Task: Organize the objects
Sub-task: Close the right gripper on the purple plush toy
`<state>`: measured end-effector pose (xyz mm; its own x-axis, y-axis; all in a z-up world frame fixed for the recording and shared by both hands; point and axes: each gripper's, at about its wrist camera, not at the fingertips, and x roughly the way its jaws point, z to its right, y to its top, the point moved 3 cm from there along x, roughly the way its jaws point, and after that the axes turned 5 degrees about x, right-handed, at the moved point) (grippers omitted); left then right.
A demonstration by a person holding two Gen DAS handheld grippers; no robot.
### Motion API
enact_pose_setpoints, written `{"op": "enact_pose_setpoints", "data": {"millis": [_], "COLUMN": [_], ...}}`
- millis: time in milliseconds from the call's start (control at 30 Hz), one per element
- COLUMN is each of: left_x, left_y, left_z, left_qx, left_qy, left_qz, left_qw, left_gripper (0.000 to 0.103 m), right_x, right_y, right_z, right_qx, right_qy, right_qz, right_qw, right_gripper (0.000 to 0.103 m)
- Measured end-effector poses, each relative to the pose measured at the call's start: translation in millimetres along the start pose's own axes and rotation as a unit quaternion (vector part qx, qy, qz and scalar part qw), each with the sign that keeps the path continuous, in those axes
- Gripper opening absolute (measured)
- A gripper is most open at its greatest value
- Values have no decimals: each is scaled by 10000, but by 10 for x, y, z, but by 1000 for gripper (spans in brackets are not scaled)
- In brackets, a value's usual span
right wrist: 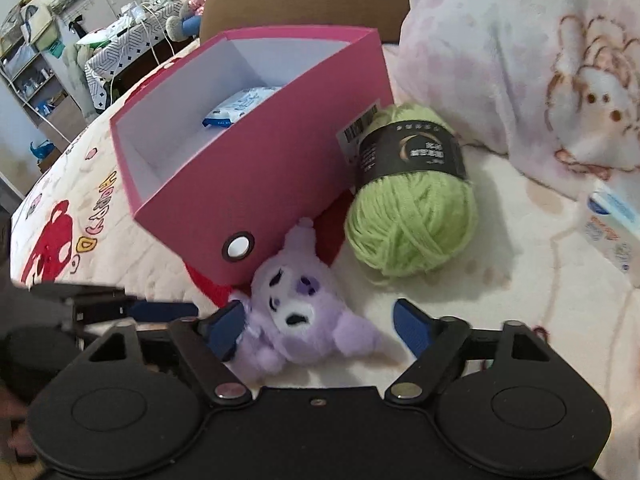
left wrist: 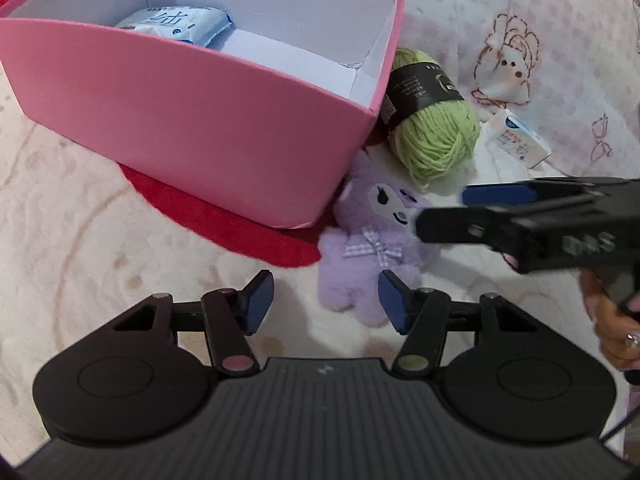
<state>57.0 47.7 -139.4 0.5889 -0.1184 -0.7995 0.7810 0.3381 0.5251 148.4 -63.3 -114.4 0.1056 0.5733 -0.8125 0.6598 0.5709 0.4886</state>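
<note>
A: Where does the small lilac plush toy with the gingham bow lie?

B: On the pale printed bedspread, right at the near corner of the open pink cardboard box with white lining. Its head touches the box's corner by the round white stud.

A: And the right tool?

B: It straddles the toy, jaws apart. The left blue pad is at the toy's side, though whether it touches cannot be told; the right pad stands clear of it. The toy is not gripped.

A: The left tool?

B: Its jaws stand apart and hold nothing. Its right pad overlaps the toy's lower edge in the left wrist view; contact cannot be told.

A: What else is there?

B: A ball of light green yarn with a black paper band lies just beside the box's end wall. A blue and white soft pack rests inside the box. A small white carton with blue print lies apart, to the right of the yarn.
</note>
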Motion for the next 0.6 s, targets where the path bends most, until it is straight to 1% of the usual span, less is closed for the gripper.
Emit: {"op": "enact_pose_setpoints", "data": {"millis": [33, 67, 100, 167, 200, 267, 300, 400, 467, 500, 533, 600], "left_x": [2, 5, 6, 15, 21, 68, 81, 80, 99, 107, 117, 133], "left_y": [-5, -15, -25, -49, -67, -86, -92, -100, -104, -109, -115, -113], "left_z": [10, 17, 23, 45, 48, 17, 4, 19, 57, 67, 81, 95], "left_qx": [10, 13, 10, 20, -5, -259, -344, -344, -297, -283, -264, -231], "left_qy": [6, 10, -8, -61, -105, -316, -344, -337, -313, -312, -308, -305], "left_qz": [30, 58, 67, 56, 43, -97, -114, -38, -13, 3, 26, 46], "left_qw": [10000, 10000, 10000, 10000, 9999, 9991, 9988, 9988, 9991, 9991, 9992, 9993], "left_gripper": [55, 54, 50, 44, 42, 40, 40, 41, 41, 41, 41, 41], "right_x": [50, 104, 153, 221, 242, 280, 296, 291, 266, 251, 234, 207], "right_y": [14, 23, 26, 27, 24, 3, -20, -91, -127, -132, -135, -167], "right_z": [-7, -12, -15, -5, 9, 59, 85, 118, 85, 71, 55, -3], "right_qx": [-11, -27, -47, -20, 62, 310, 425, 629, 647, 634, 634, 548], "right_qy": [23, 7, -20, 20, 38, 21, 25, 136, 164, 229, 287, 160], "right_qz": [-80, -155, -201, -215, -204, -159, -122, 14, 45, 55, 62, 97], "right_qw": [10000, 9999, 9998, 9998, 9998, 9994, 9990, 9979, 9978, 9977, 9976, 9983], "right_gripper": [72, 70, 67, 67, 67, 72, 76, 76, 70, 59, 54, 52]}}
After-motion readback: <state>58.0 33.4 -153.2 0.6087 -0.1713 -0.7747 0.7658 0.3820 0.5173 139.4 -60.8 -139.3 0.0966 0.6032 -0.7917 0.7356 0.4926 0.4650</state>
